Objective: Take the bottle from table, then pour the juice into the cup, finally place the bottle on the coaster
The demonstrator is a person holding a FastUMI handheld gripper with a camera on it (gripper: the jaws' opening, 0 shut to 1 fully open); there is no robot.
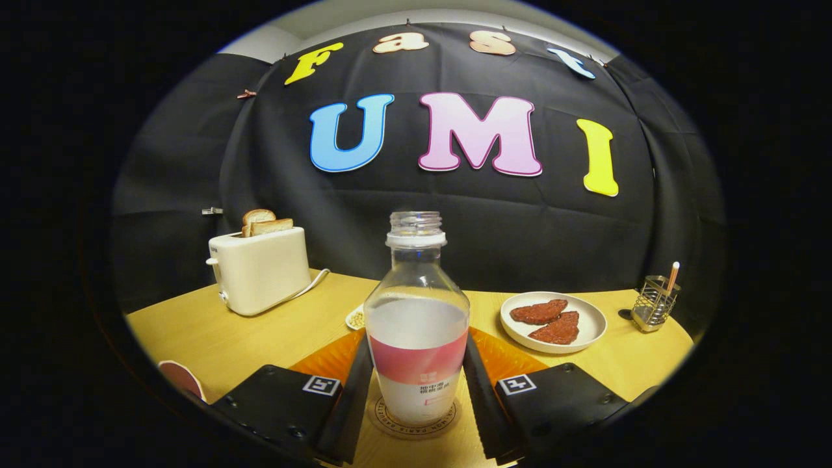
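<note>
Bottle point(416, 325): uncapped, set upright on coaster point(416, 419), lower centre. Tool point(416, 390): fingers flank it, contact undeterminable. Task judged nearly complete; release remains.

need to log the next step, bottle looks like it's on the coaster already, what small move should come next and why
Probably open the gripper and draw it straight back. The bottle stands upright with its base on the round coaster, which is its final place, and the fingers sit close along both its sides. Whether they press on it I cannot tell, so releasing slowly should avoid tipping it.
</note>
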